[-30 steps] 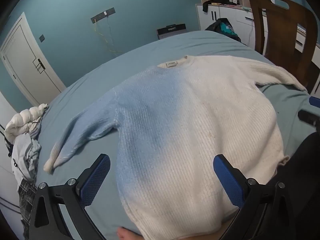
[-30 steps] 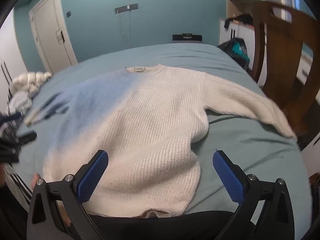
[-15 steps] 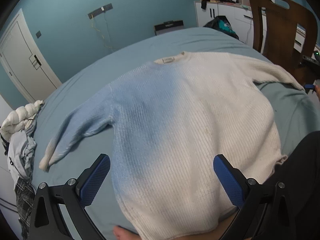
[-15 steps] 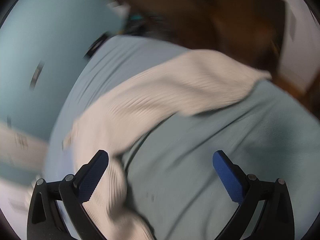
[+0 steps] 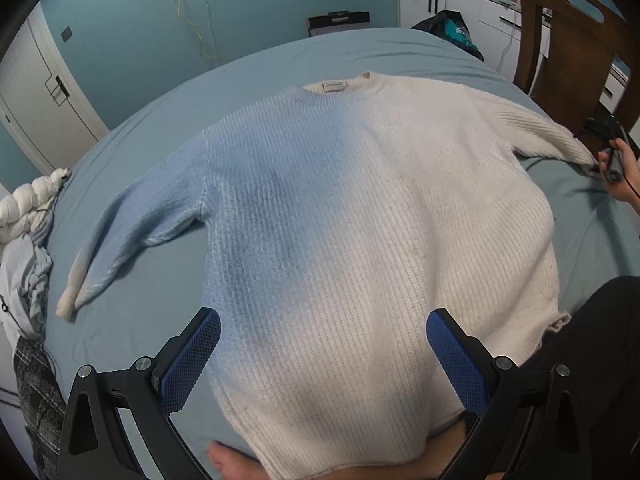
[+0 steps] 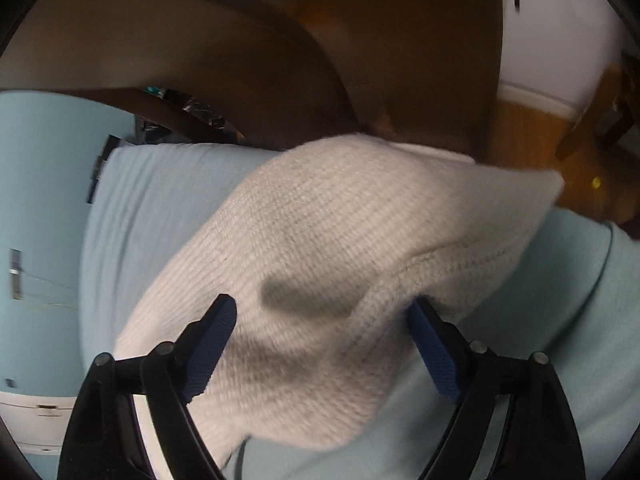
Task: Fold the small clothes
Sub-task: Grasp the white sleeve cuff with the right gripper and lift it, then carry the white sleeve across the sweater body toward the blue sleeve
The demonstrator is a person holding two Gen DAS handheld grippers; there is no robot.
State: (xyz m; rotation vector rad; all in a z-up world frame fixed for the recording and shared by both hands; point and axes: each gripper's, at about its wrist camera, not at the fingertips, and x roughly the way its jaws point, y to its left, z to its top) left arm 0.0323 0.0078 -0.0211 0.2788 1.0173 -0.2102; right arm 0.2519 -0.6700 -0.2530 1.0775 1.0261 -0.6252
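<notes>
Across the left wrist view, a knit sweater (image 5: pixel 360 208) lies flat on a pale blue bed (image 5: pixel 280 56), neckline away from the camera, its blue half on the picture's left and its white half on the right. The left gripper (image 5: pixel 323 354) hangs over the near hem with its blue pads spread wide, nothing between them pinched, the hem lying below and past the fingers. At the far right edge the end of the white sleeve (image 5: pixel 552 136) meets a person's hand (image 5: pixel 622 172) on the other tool; how that tool's jaws stand is too small to tell here. A wooden chair (image 5: pixel 568 36) stands just beside the bed on that side, and a heap of other clothes (image 5: pixel 28 216) sits at the picture's left edge. Close over the right wrist view, blurred, the right gripper (image 6: pixel 322 346) straddles the white sleeve (image 6: pixel 340 240); its jaws have just been closing, the knit bunched between them, one pad pushed into the fabric, yet a firm pinch is not shown. Judged from this, the step is taking the sleeve end to fold it across the body. Done well, it would gather both layers of the cuff before lifting, and keep the hem side steady so the body does not drag. Only the left view gives the whole garment's lie; only the right shows the pads against the knit.
</notes>
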